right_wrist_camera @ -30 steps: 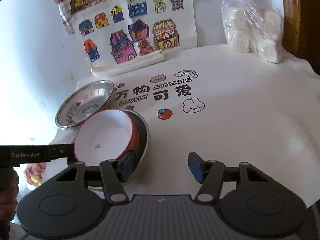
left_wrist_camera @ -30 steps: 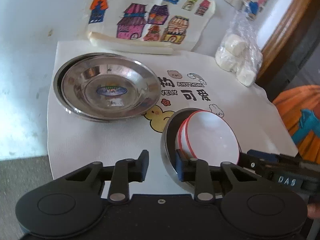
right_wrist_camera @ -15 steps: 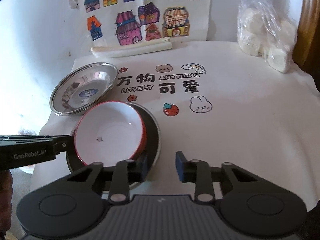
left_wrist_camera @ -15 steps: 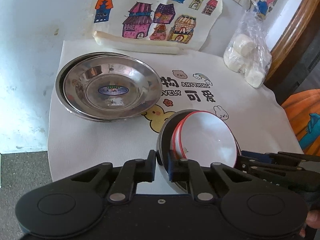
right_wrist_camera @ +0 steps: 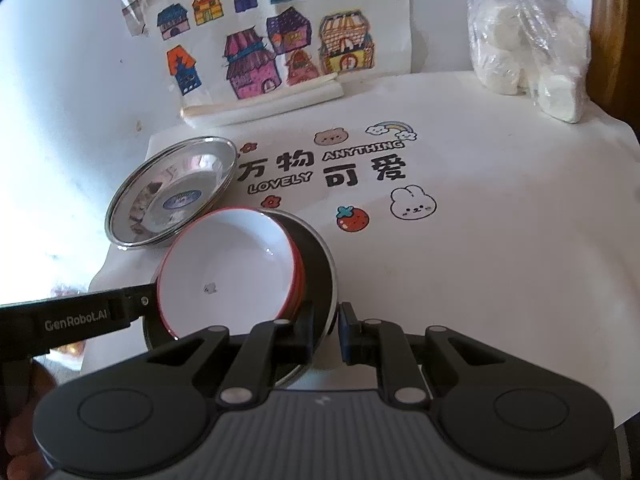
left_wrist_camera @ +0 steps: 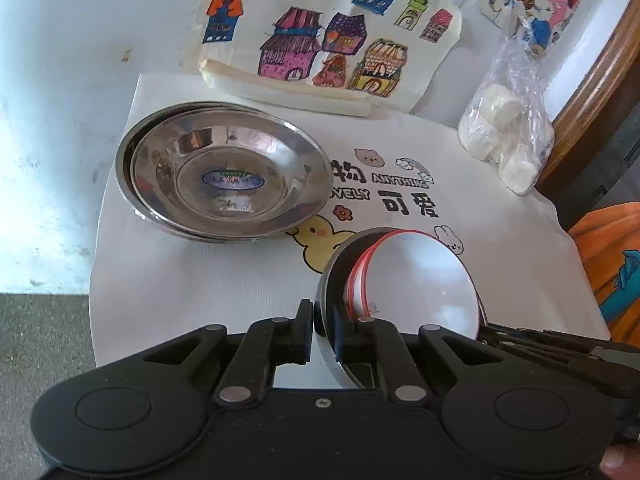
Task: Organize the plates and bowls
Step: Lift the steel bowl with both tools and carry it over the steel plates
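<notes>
The left claw [left_wrist_camera: 323,334] had just been closing, and its jaws now pinched the near-left rim of the metal bowl [left_wrist_camera: 332,280] — the rim stood between the two fingers with almost no gap left. The right claw [right_wrist_camera: 326,330] had likewise just been narrowing and gripped the same bowl [right_wrist_camera: 320,264] at the opposite edge. In its own view the rim sat between the dark left finger and the blue-padded right one. Two grips on opposite sides probably served to carry the nested load level, so that nothing slid out.

Inside the metal bowl rested the red-rimmed white bowls [right_wrist_camera: 228,268], stacked and shifted toward its 9 o'clock side in the right wrist view. They were nested, which suggested the bowls were already gathered into one pile. From the left wrist camera that pile lay at about 5 o'clock on the printed mat [left_wrist_camera: 200,280].

The steel plates [left_wrist_camera: 224,176] sat stacked at about 10 o'clock on the mat, near the bowls but apart from them; like was grouped with like.

Beyond the mat, a drawing of coloured houses [left_wrist_camera: 320,40] lay at 12 o'clock on the desk [left_wrist_camera: 60,120], and a plastic bag of white lumps [left_wrist_camera: 508,132] stood at 2 o'clock — both well clear of the dishes.
</notes>
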Demonstrator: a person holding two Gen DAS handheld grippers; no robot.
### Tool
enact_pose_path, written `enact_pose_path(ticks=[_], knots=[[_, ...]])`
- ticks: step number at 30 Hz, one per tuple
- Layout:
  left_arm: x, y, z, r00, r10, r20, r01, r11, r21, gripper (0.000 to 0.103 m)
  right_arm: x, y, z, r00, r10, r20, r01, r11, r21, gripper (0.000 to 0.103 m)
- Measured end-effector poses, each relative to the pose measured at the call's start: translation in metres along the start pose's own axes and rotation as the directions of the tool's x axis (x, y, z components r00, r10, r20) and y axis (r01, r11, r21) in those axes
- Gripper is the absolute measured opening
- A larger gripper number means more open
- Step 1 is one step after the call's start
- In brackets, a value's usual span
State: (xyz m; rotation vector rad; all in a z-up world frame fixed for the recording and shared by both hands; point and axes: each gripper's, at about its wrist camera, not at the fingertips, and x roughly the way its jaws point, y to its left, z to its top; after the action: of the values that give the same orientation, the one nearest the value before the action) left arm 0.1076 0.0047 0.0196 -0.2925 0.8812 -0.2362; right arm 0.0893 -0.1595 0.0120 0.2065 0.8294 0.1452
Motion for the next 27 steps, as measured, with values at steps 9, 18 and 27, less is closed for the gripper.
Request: enact_pose_path(ticks=[9, 18, 27], knots=[[-0.001, -0.001, -0.003, 1.000, 0.000, 0.025, -0.001, 1.000, 0.024, 0.010, 0.002, -0.012, -0.007, 0.998, 0.039, 0.039, -0.044, 0.991, 0.128, 0.016], [0.000, 0.002, -0.004, 0.999, -0.010, 0.030, 0.010, 1.000, -0.003, 0.009, 0.001, -0.012, -0.011, 0.997, 0.040, 0.067, -0.052, 0.981, 0.185, 0.013], [0.000, 0.002, -0.002, 1.000, -0.005, 0.026, 0.005, 1.000, -0.012, 0.008, 0.000, -0.016, -0.011, 0.996, 0.066, 0.067, -0.079, 0.971, 0.225, 0.013]])
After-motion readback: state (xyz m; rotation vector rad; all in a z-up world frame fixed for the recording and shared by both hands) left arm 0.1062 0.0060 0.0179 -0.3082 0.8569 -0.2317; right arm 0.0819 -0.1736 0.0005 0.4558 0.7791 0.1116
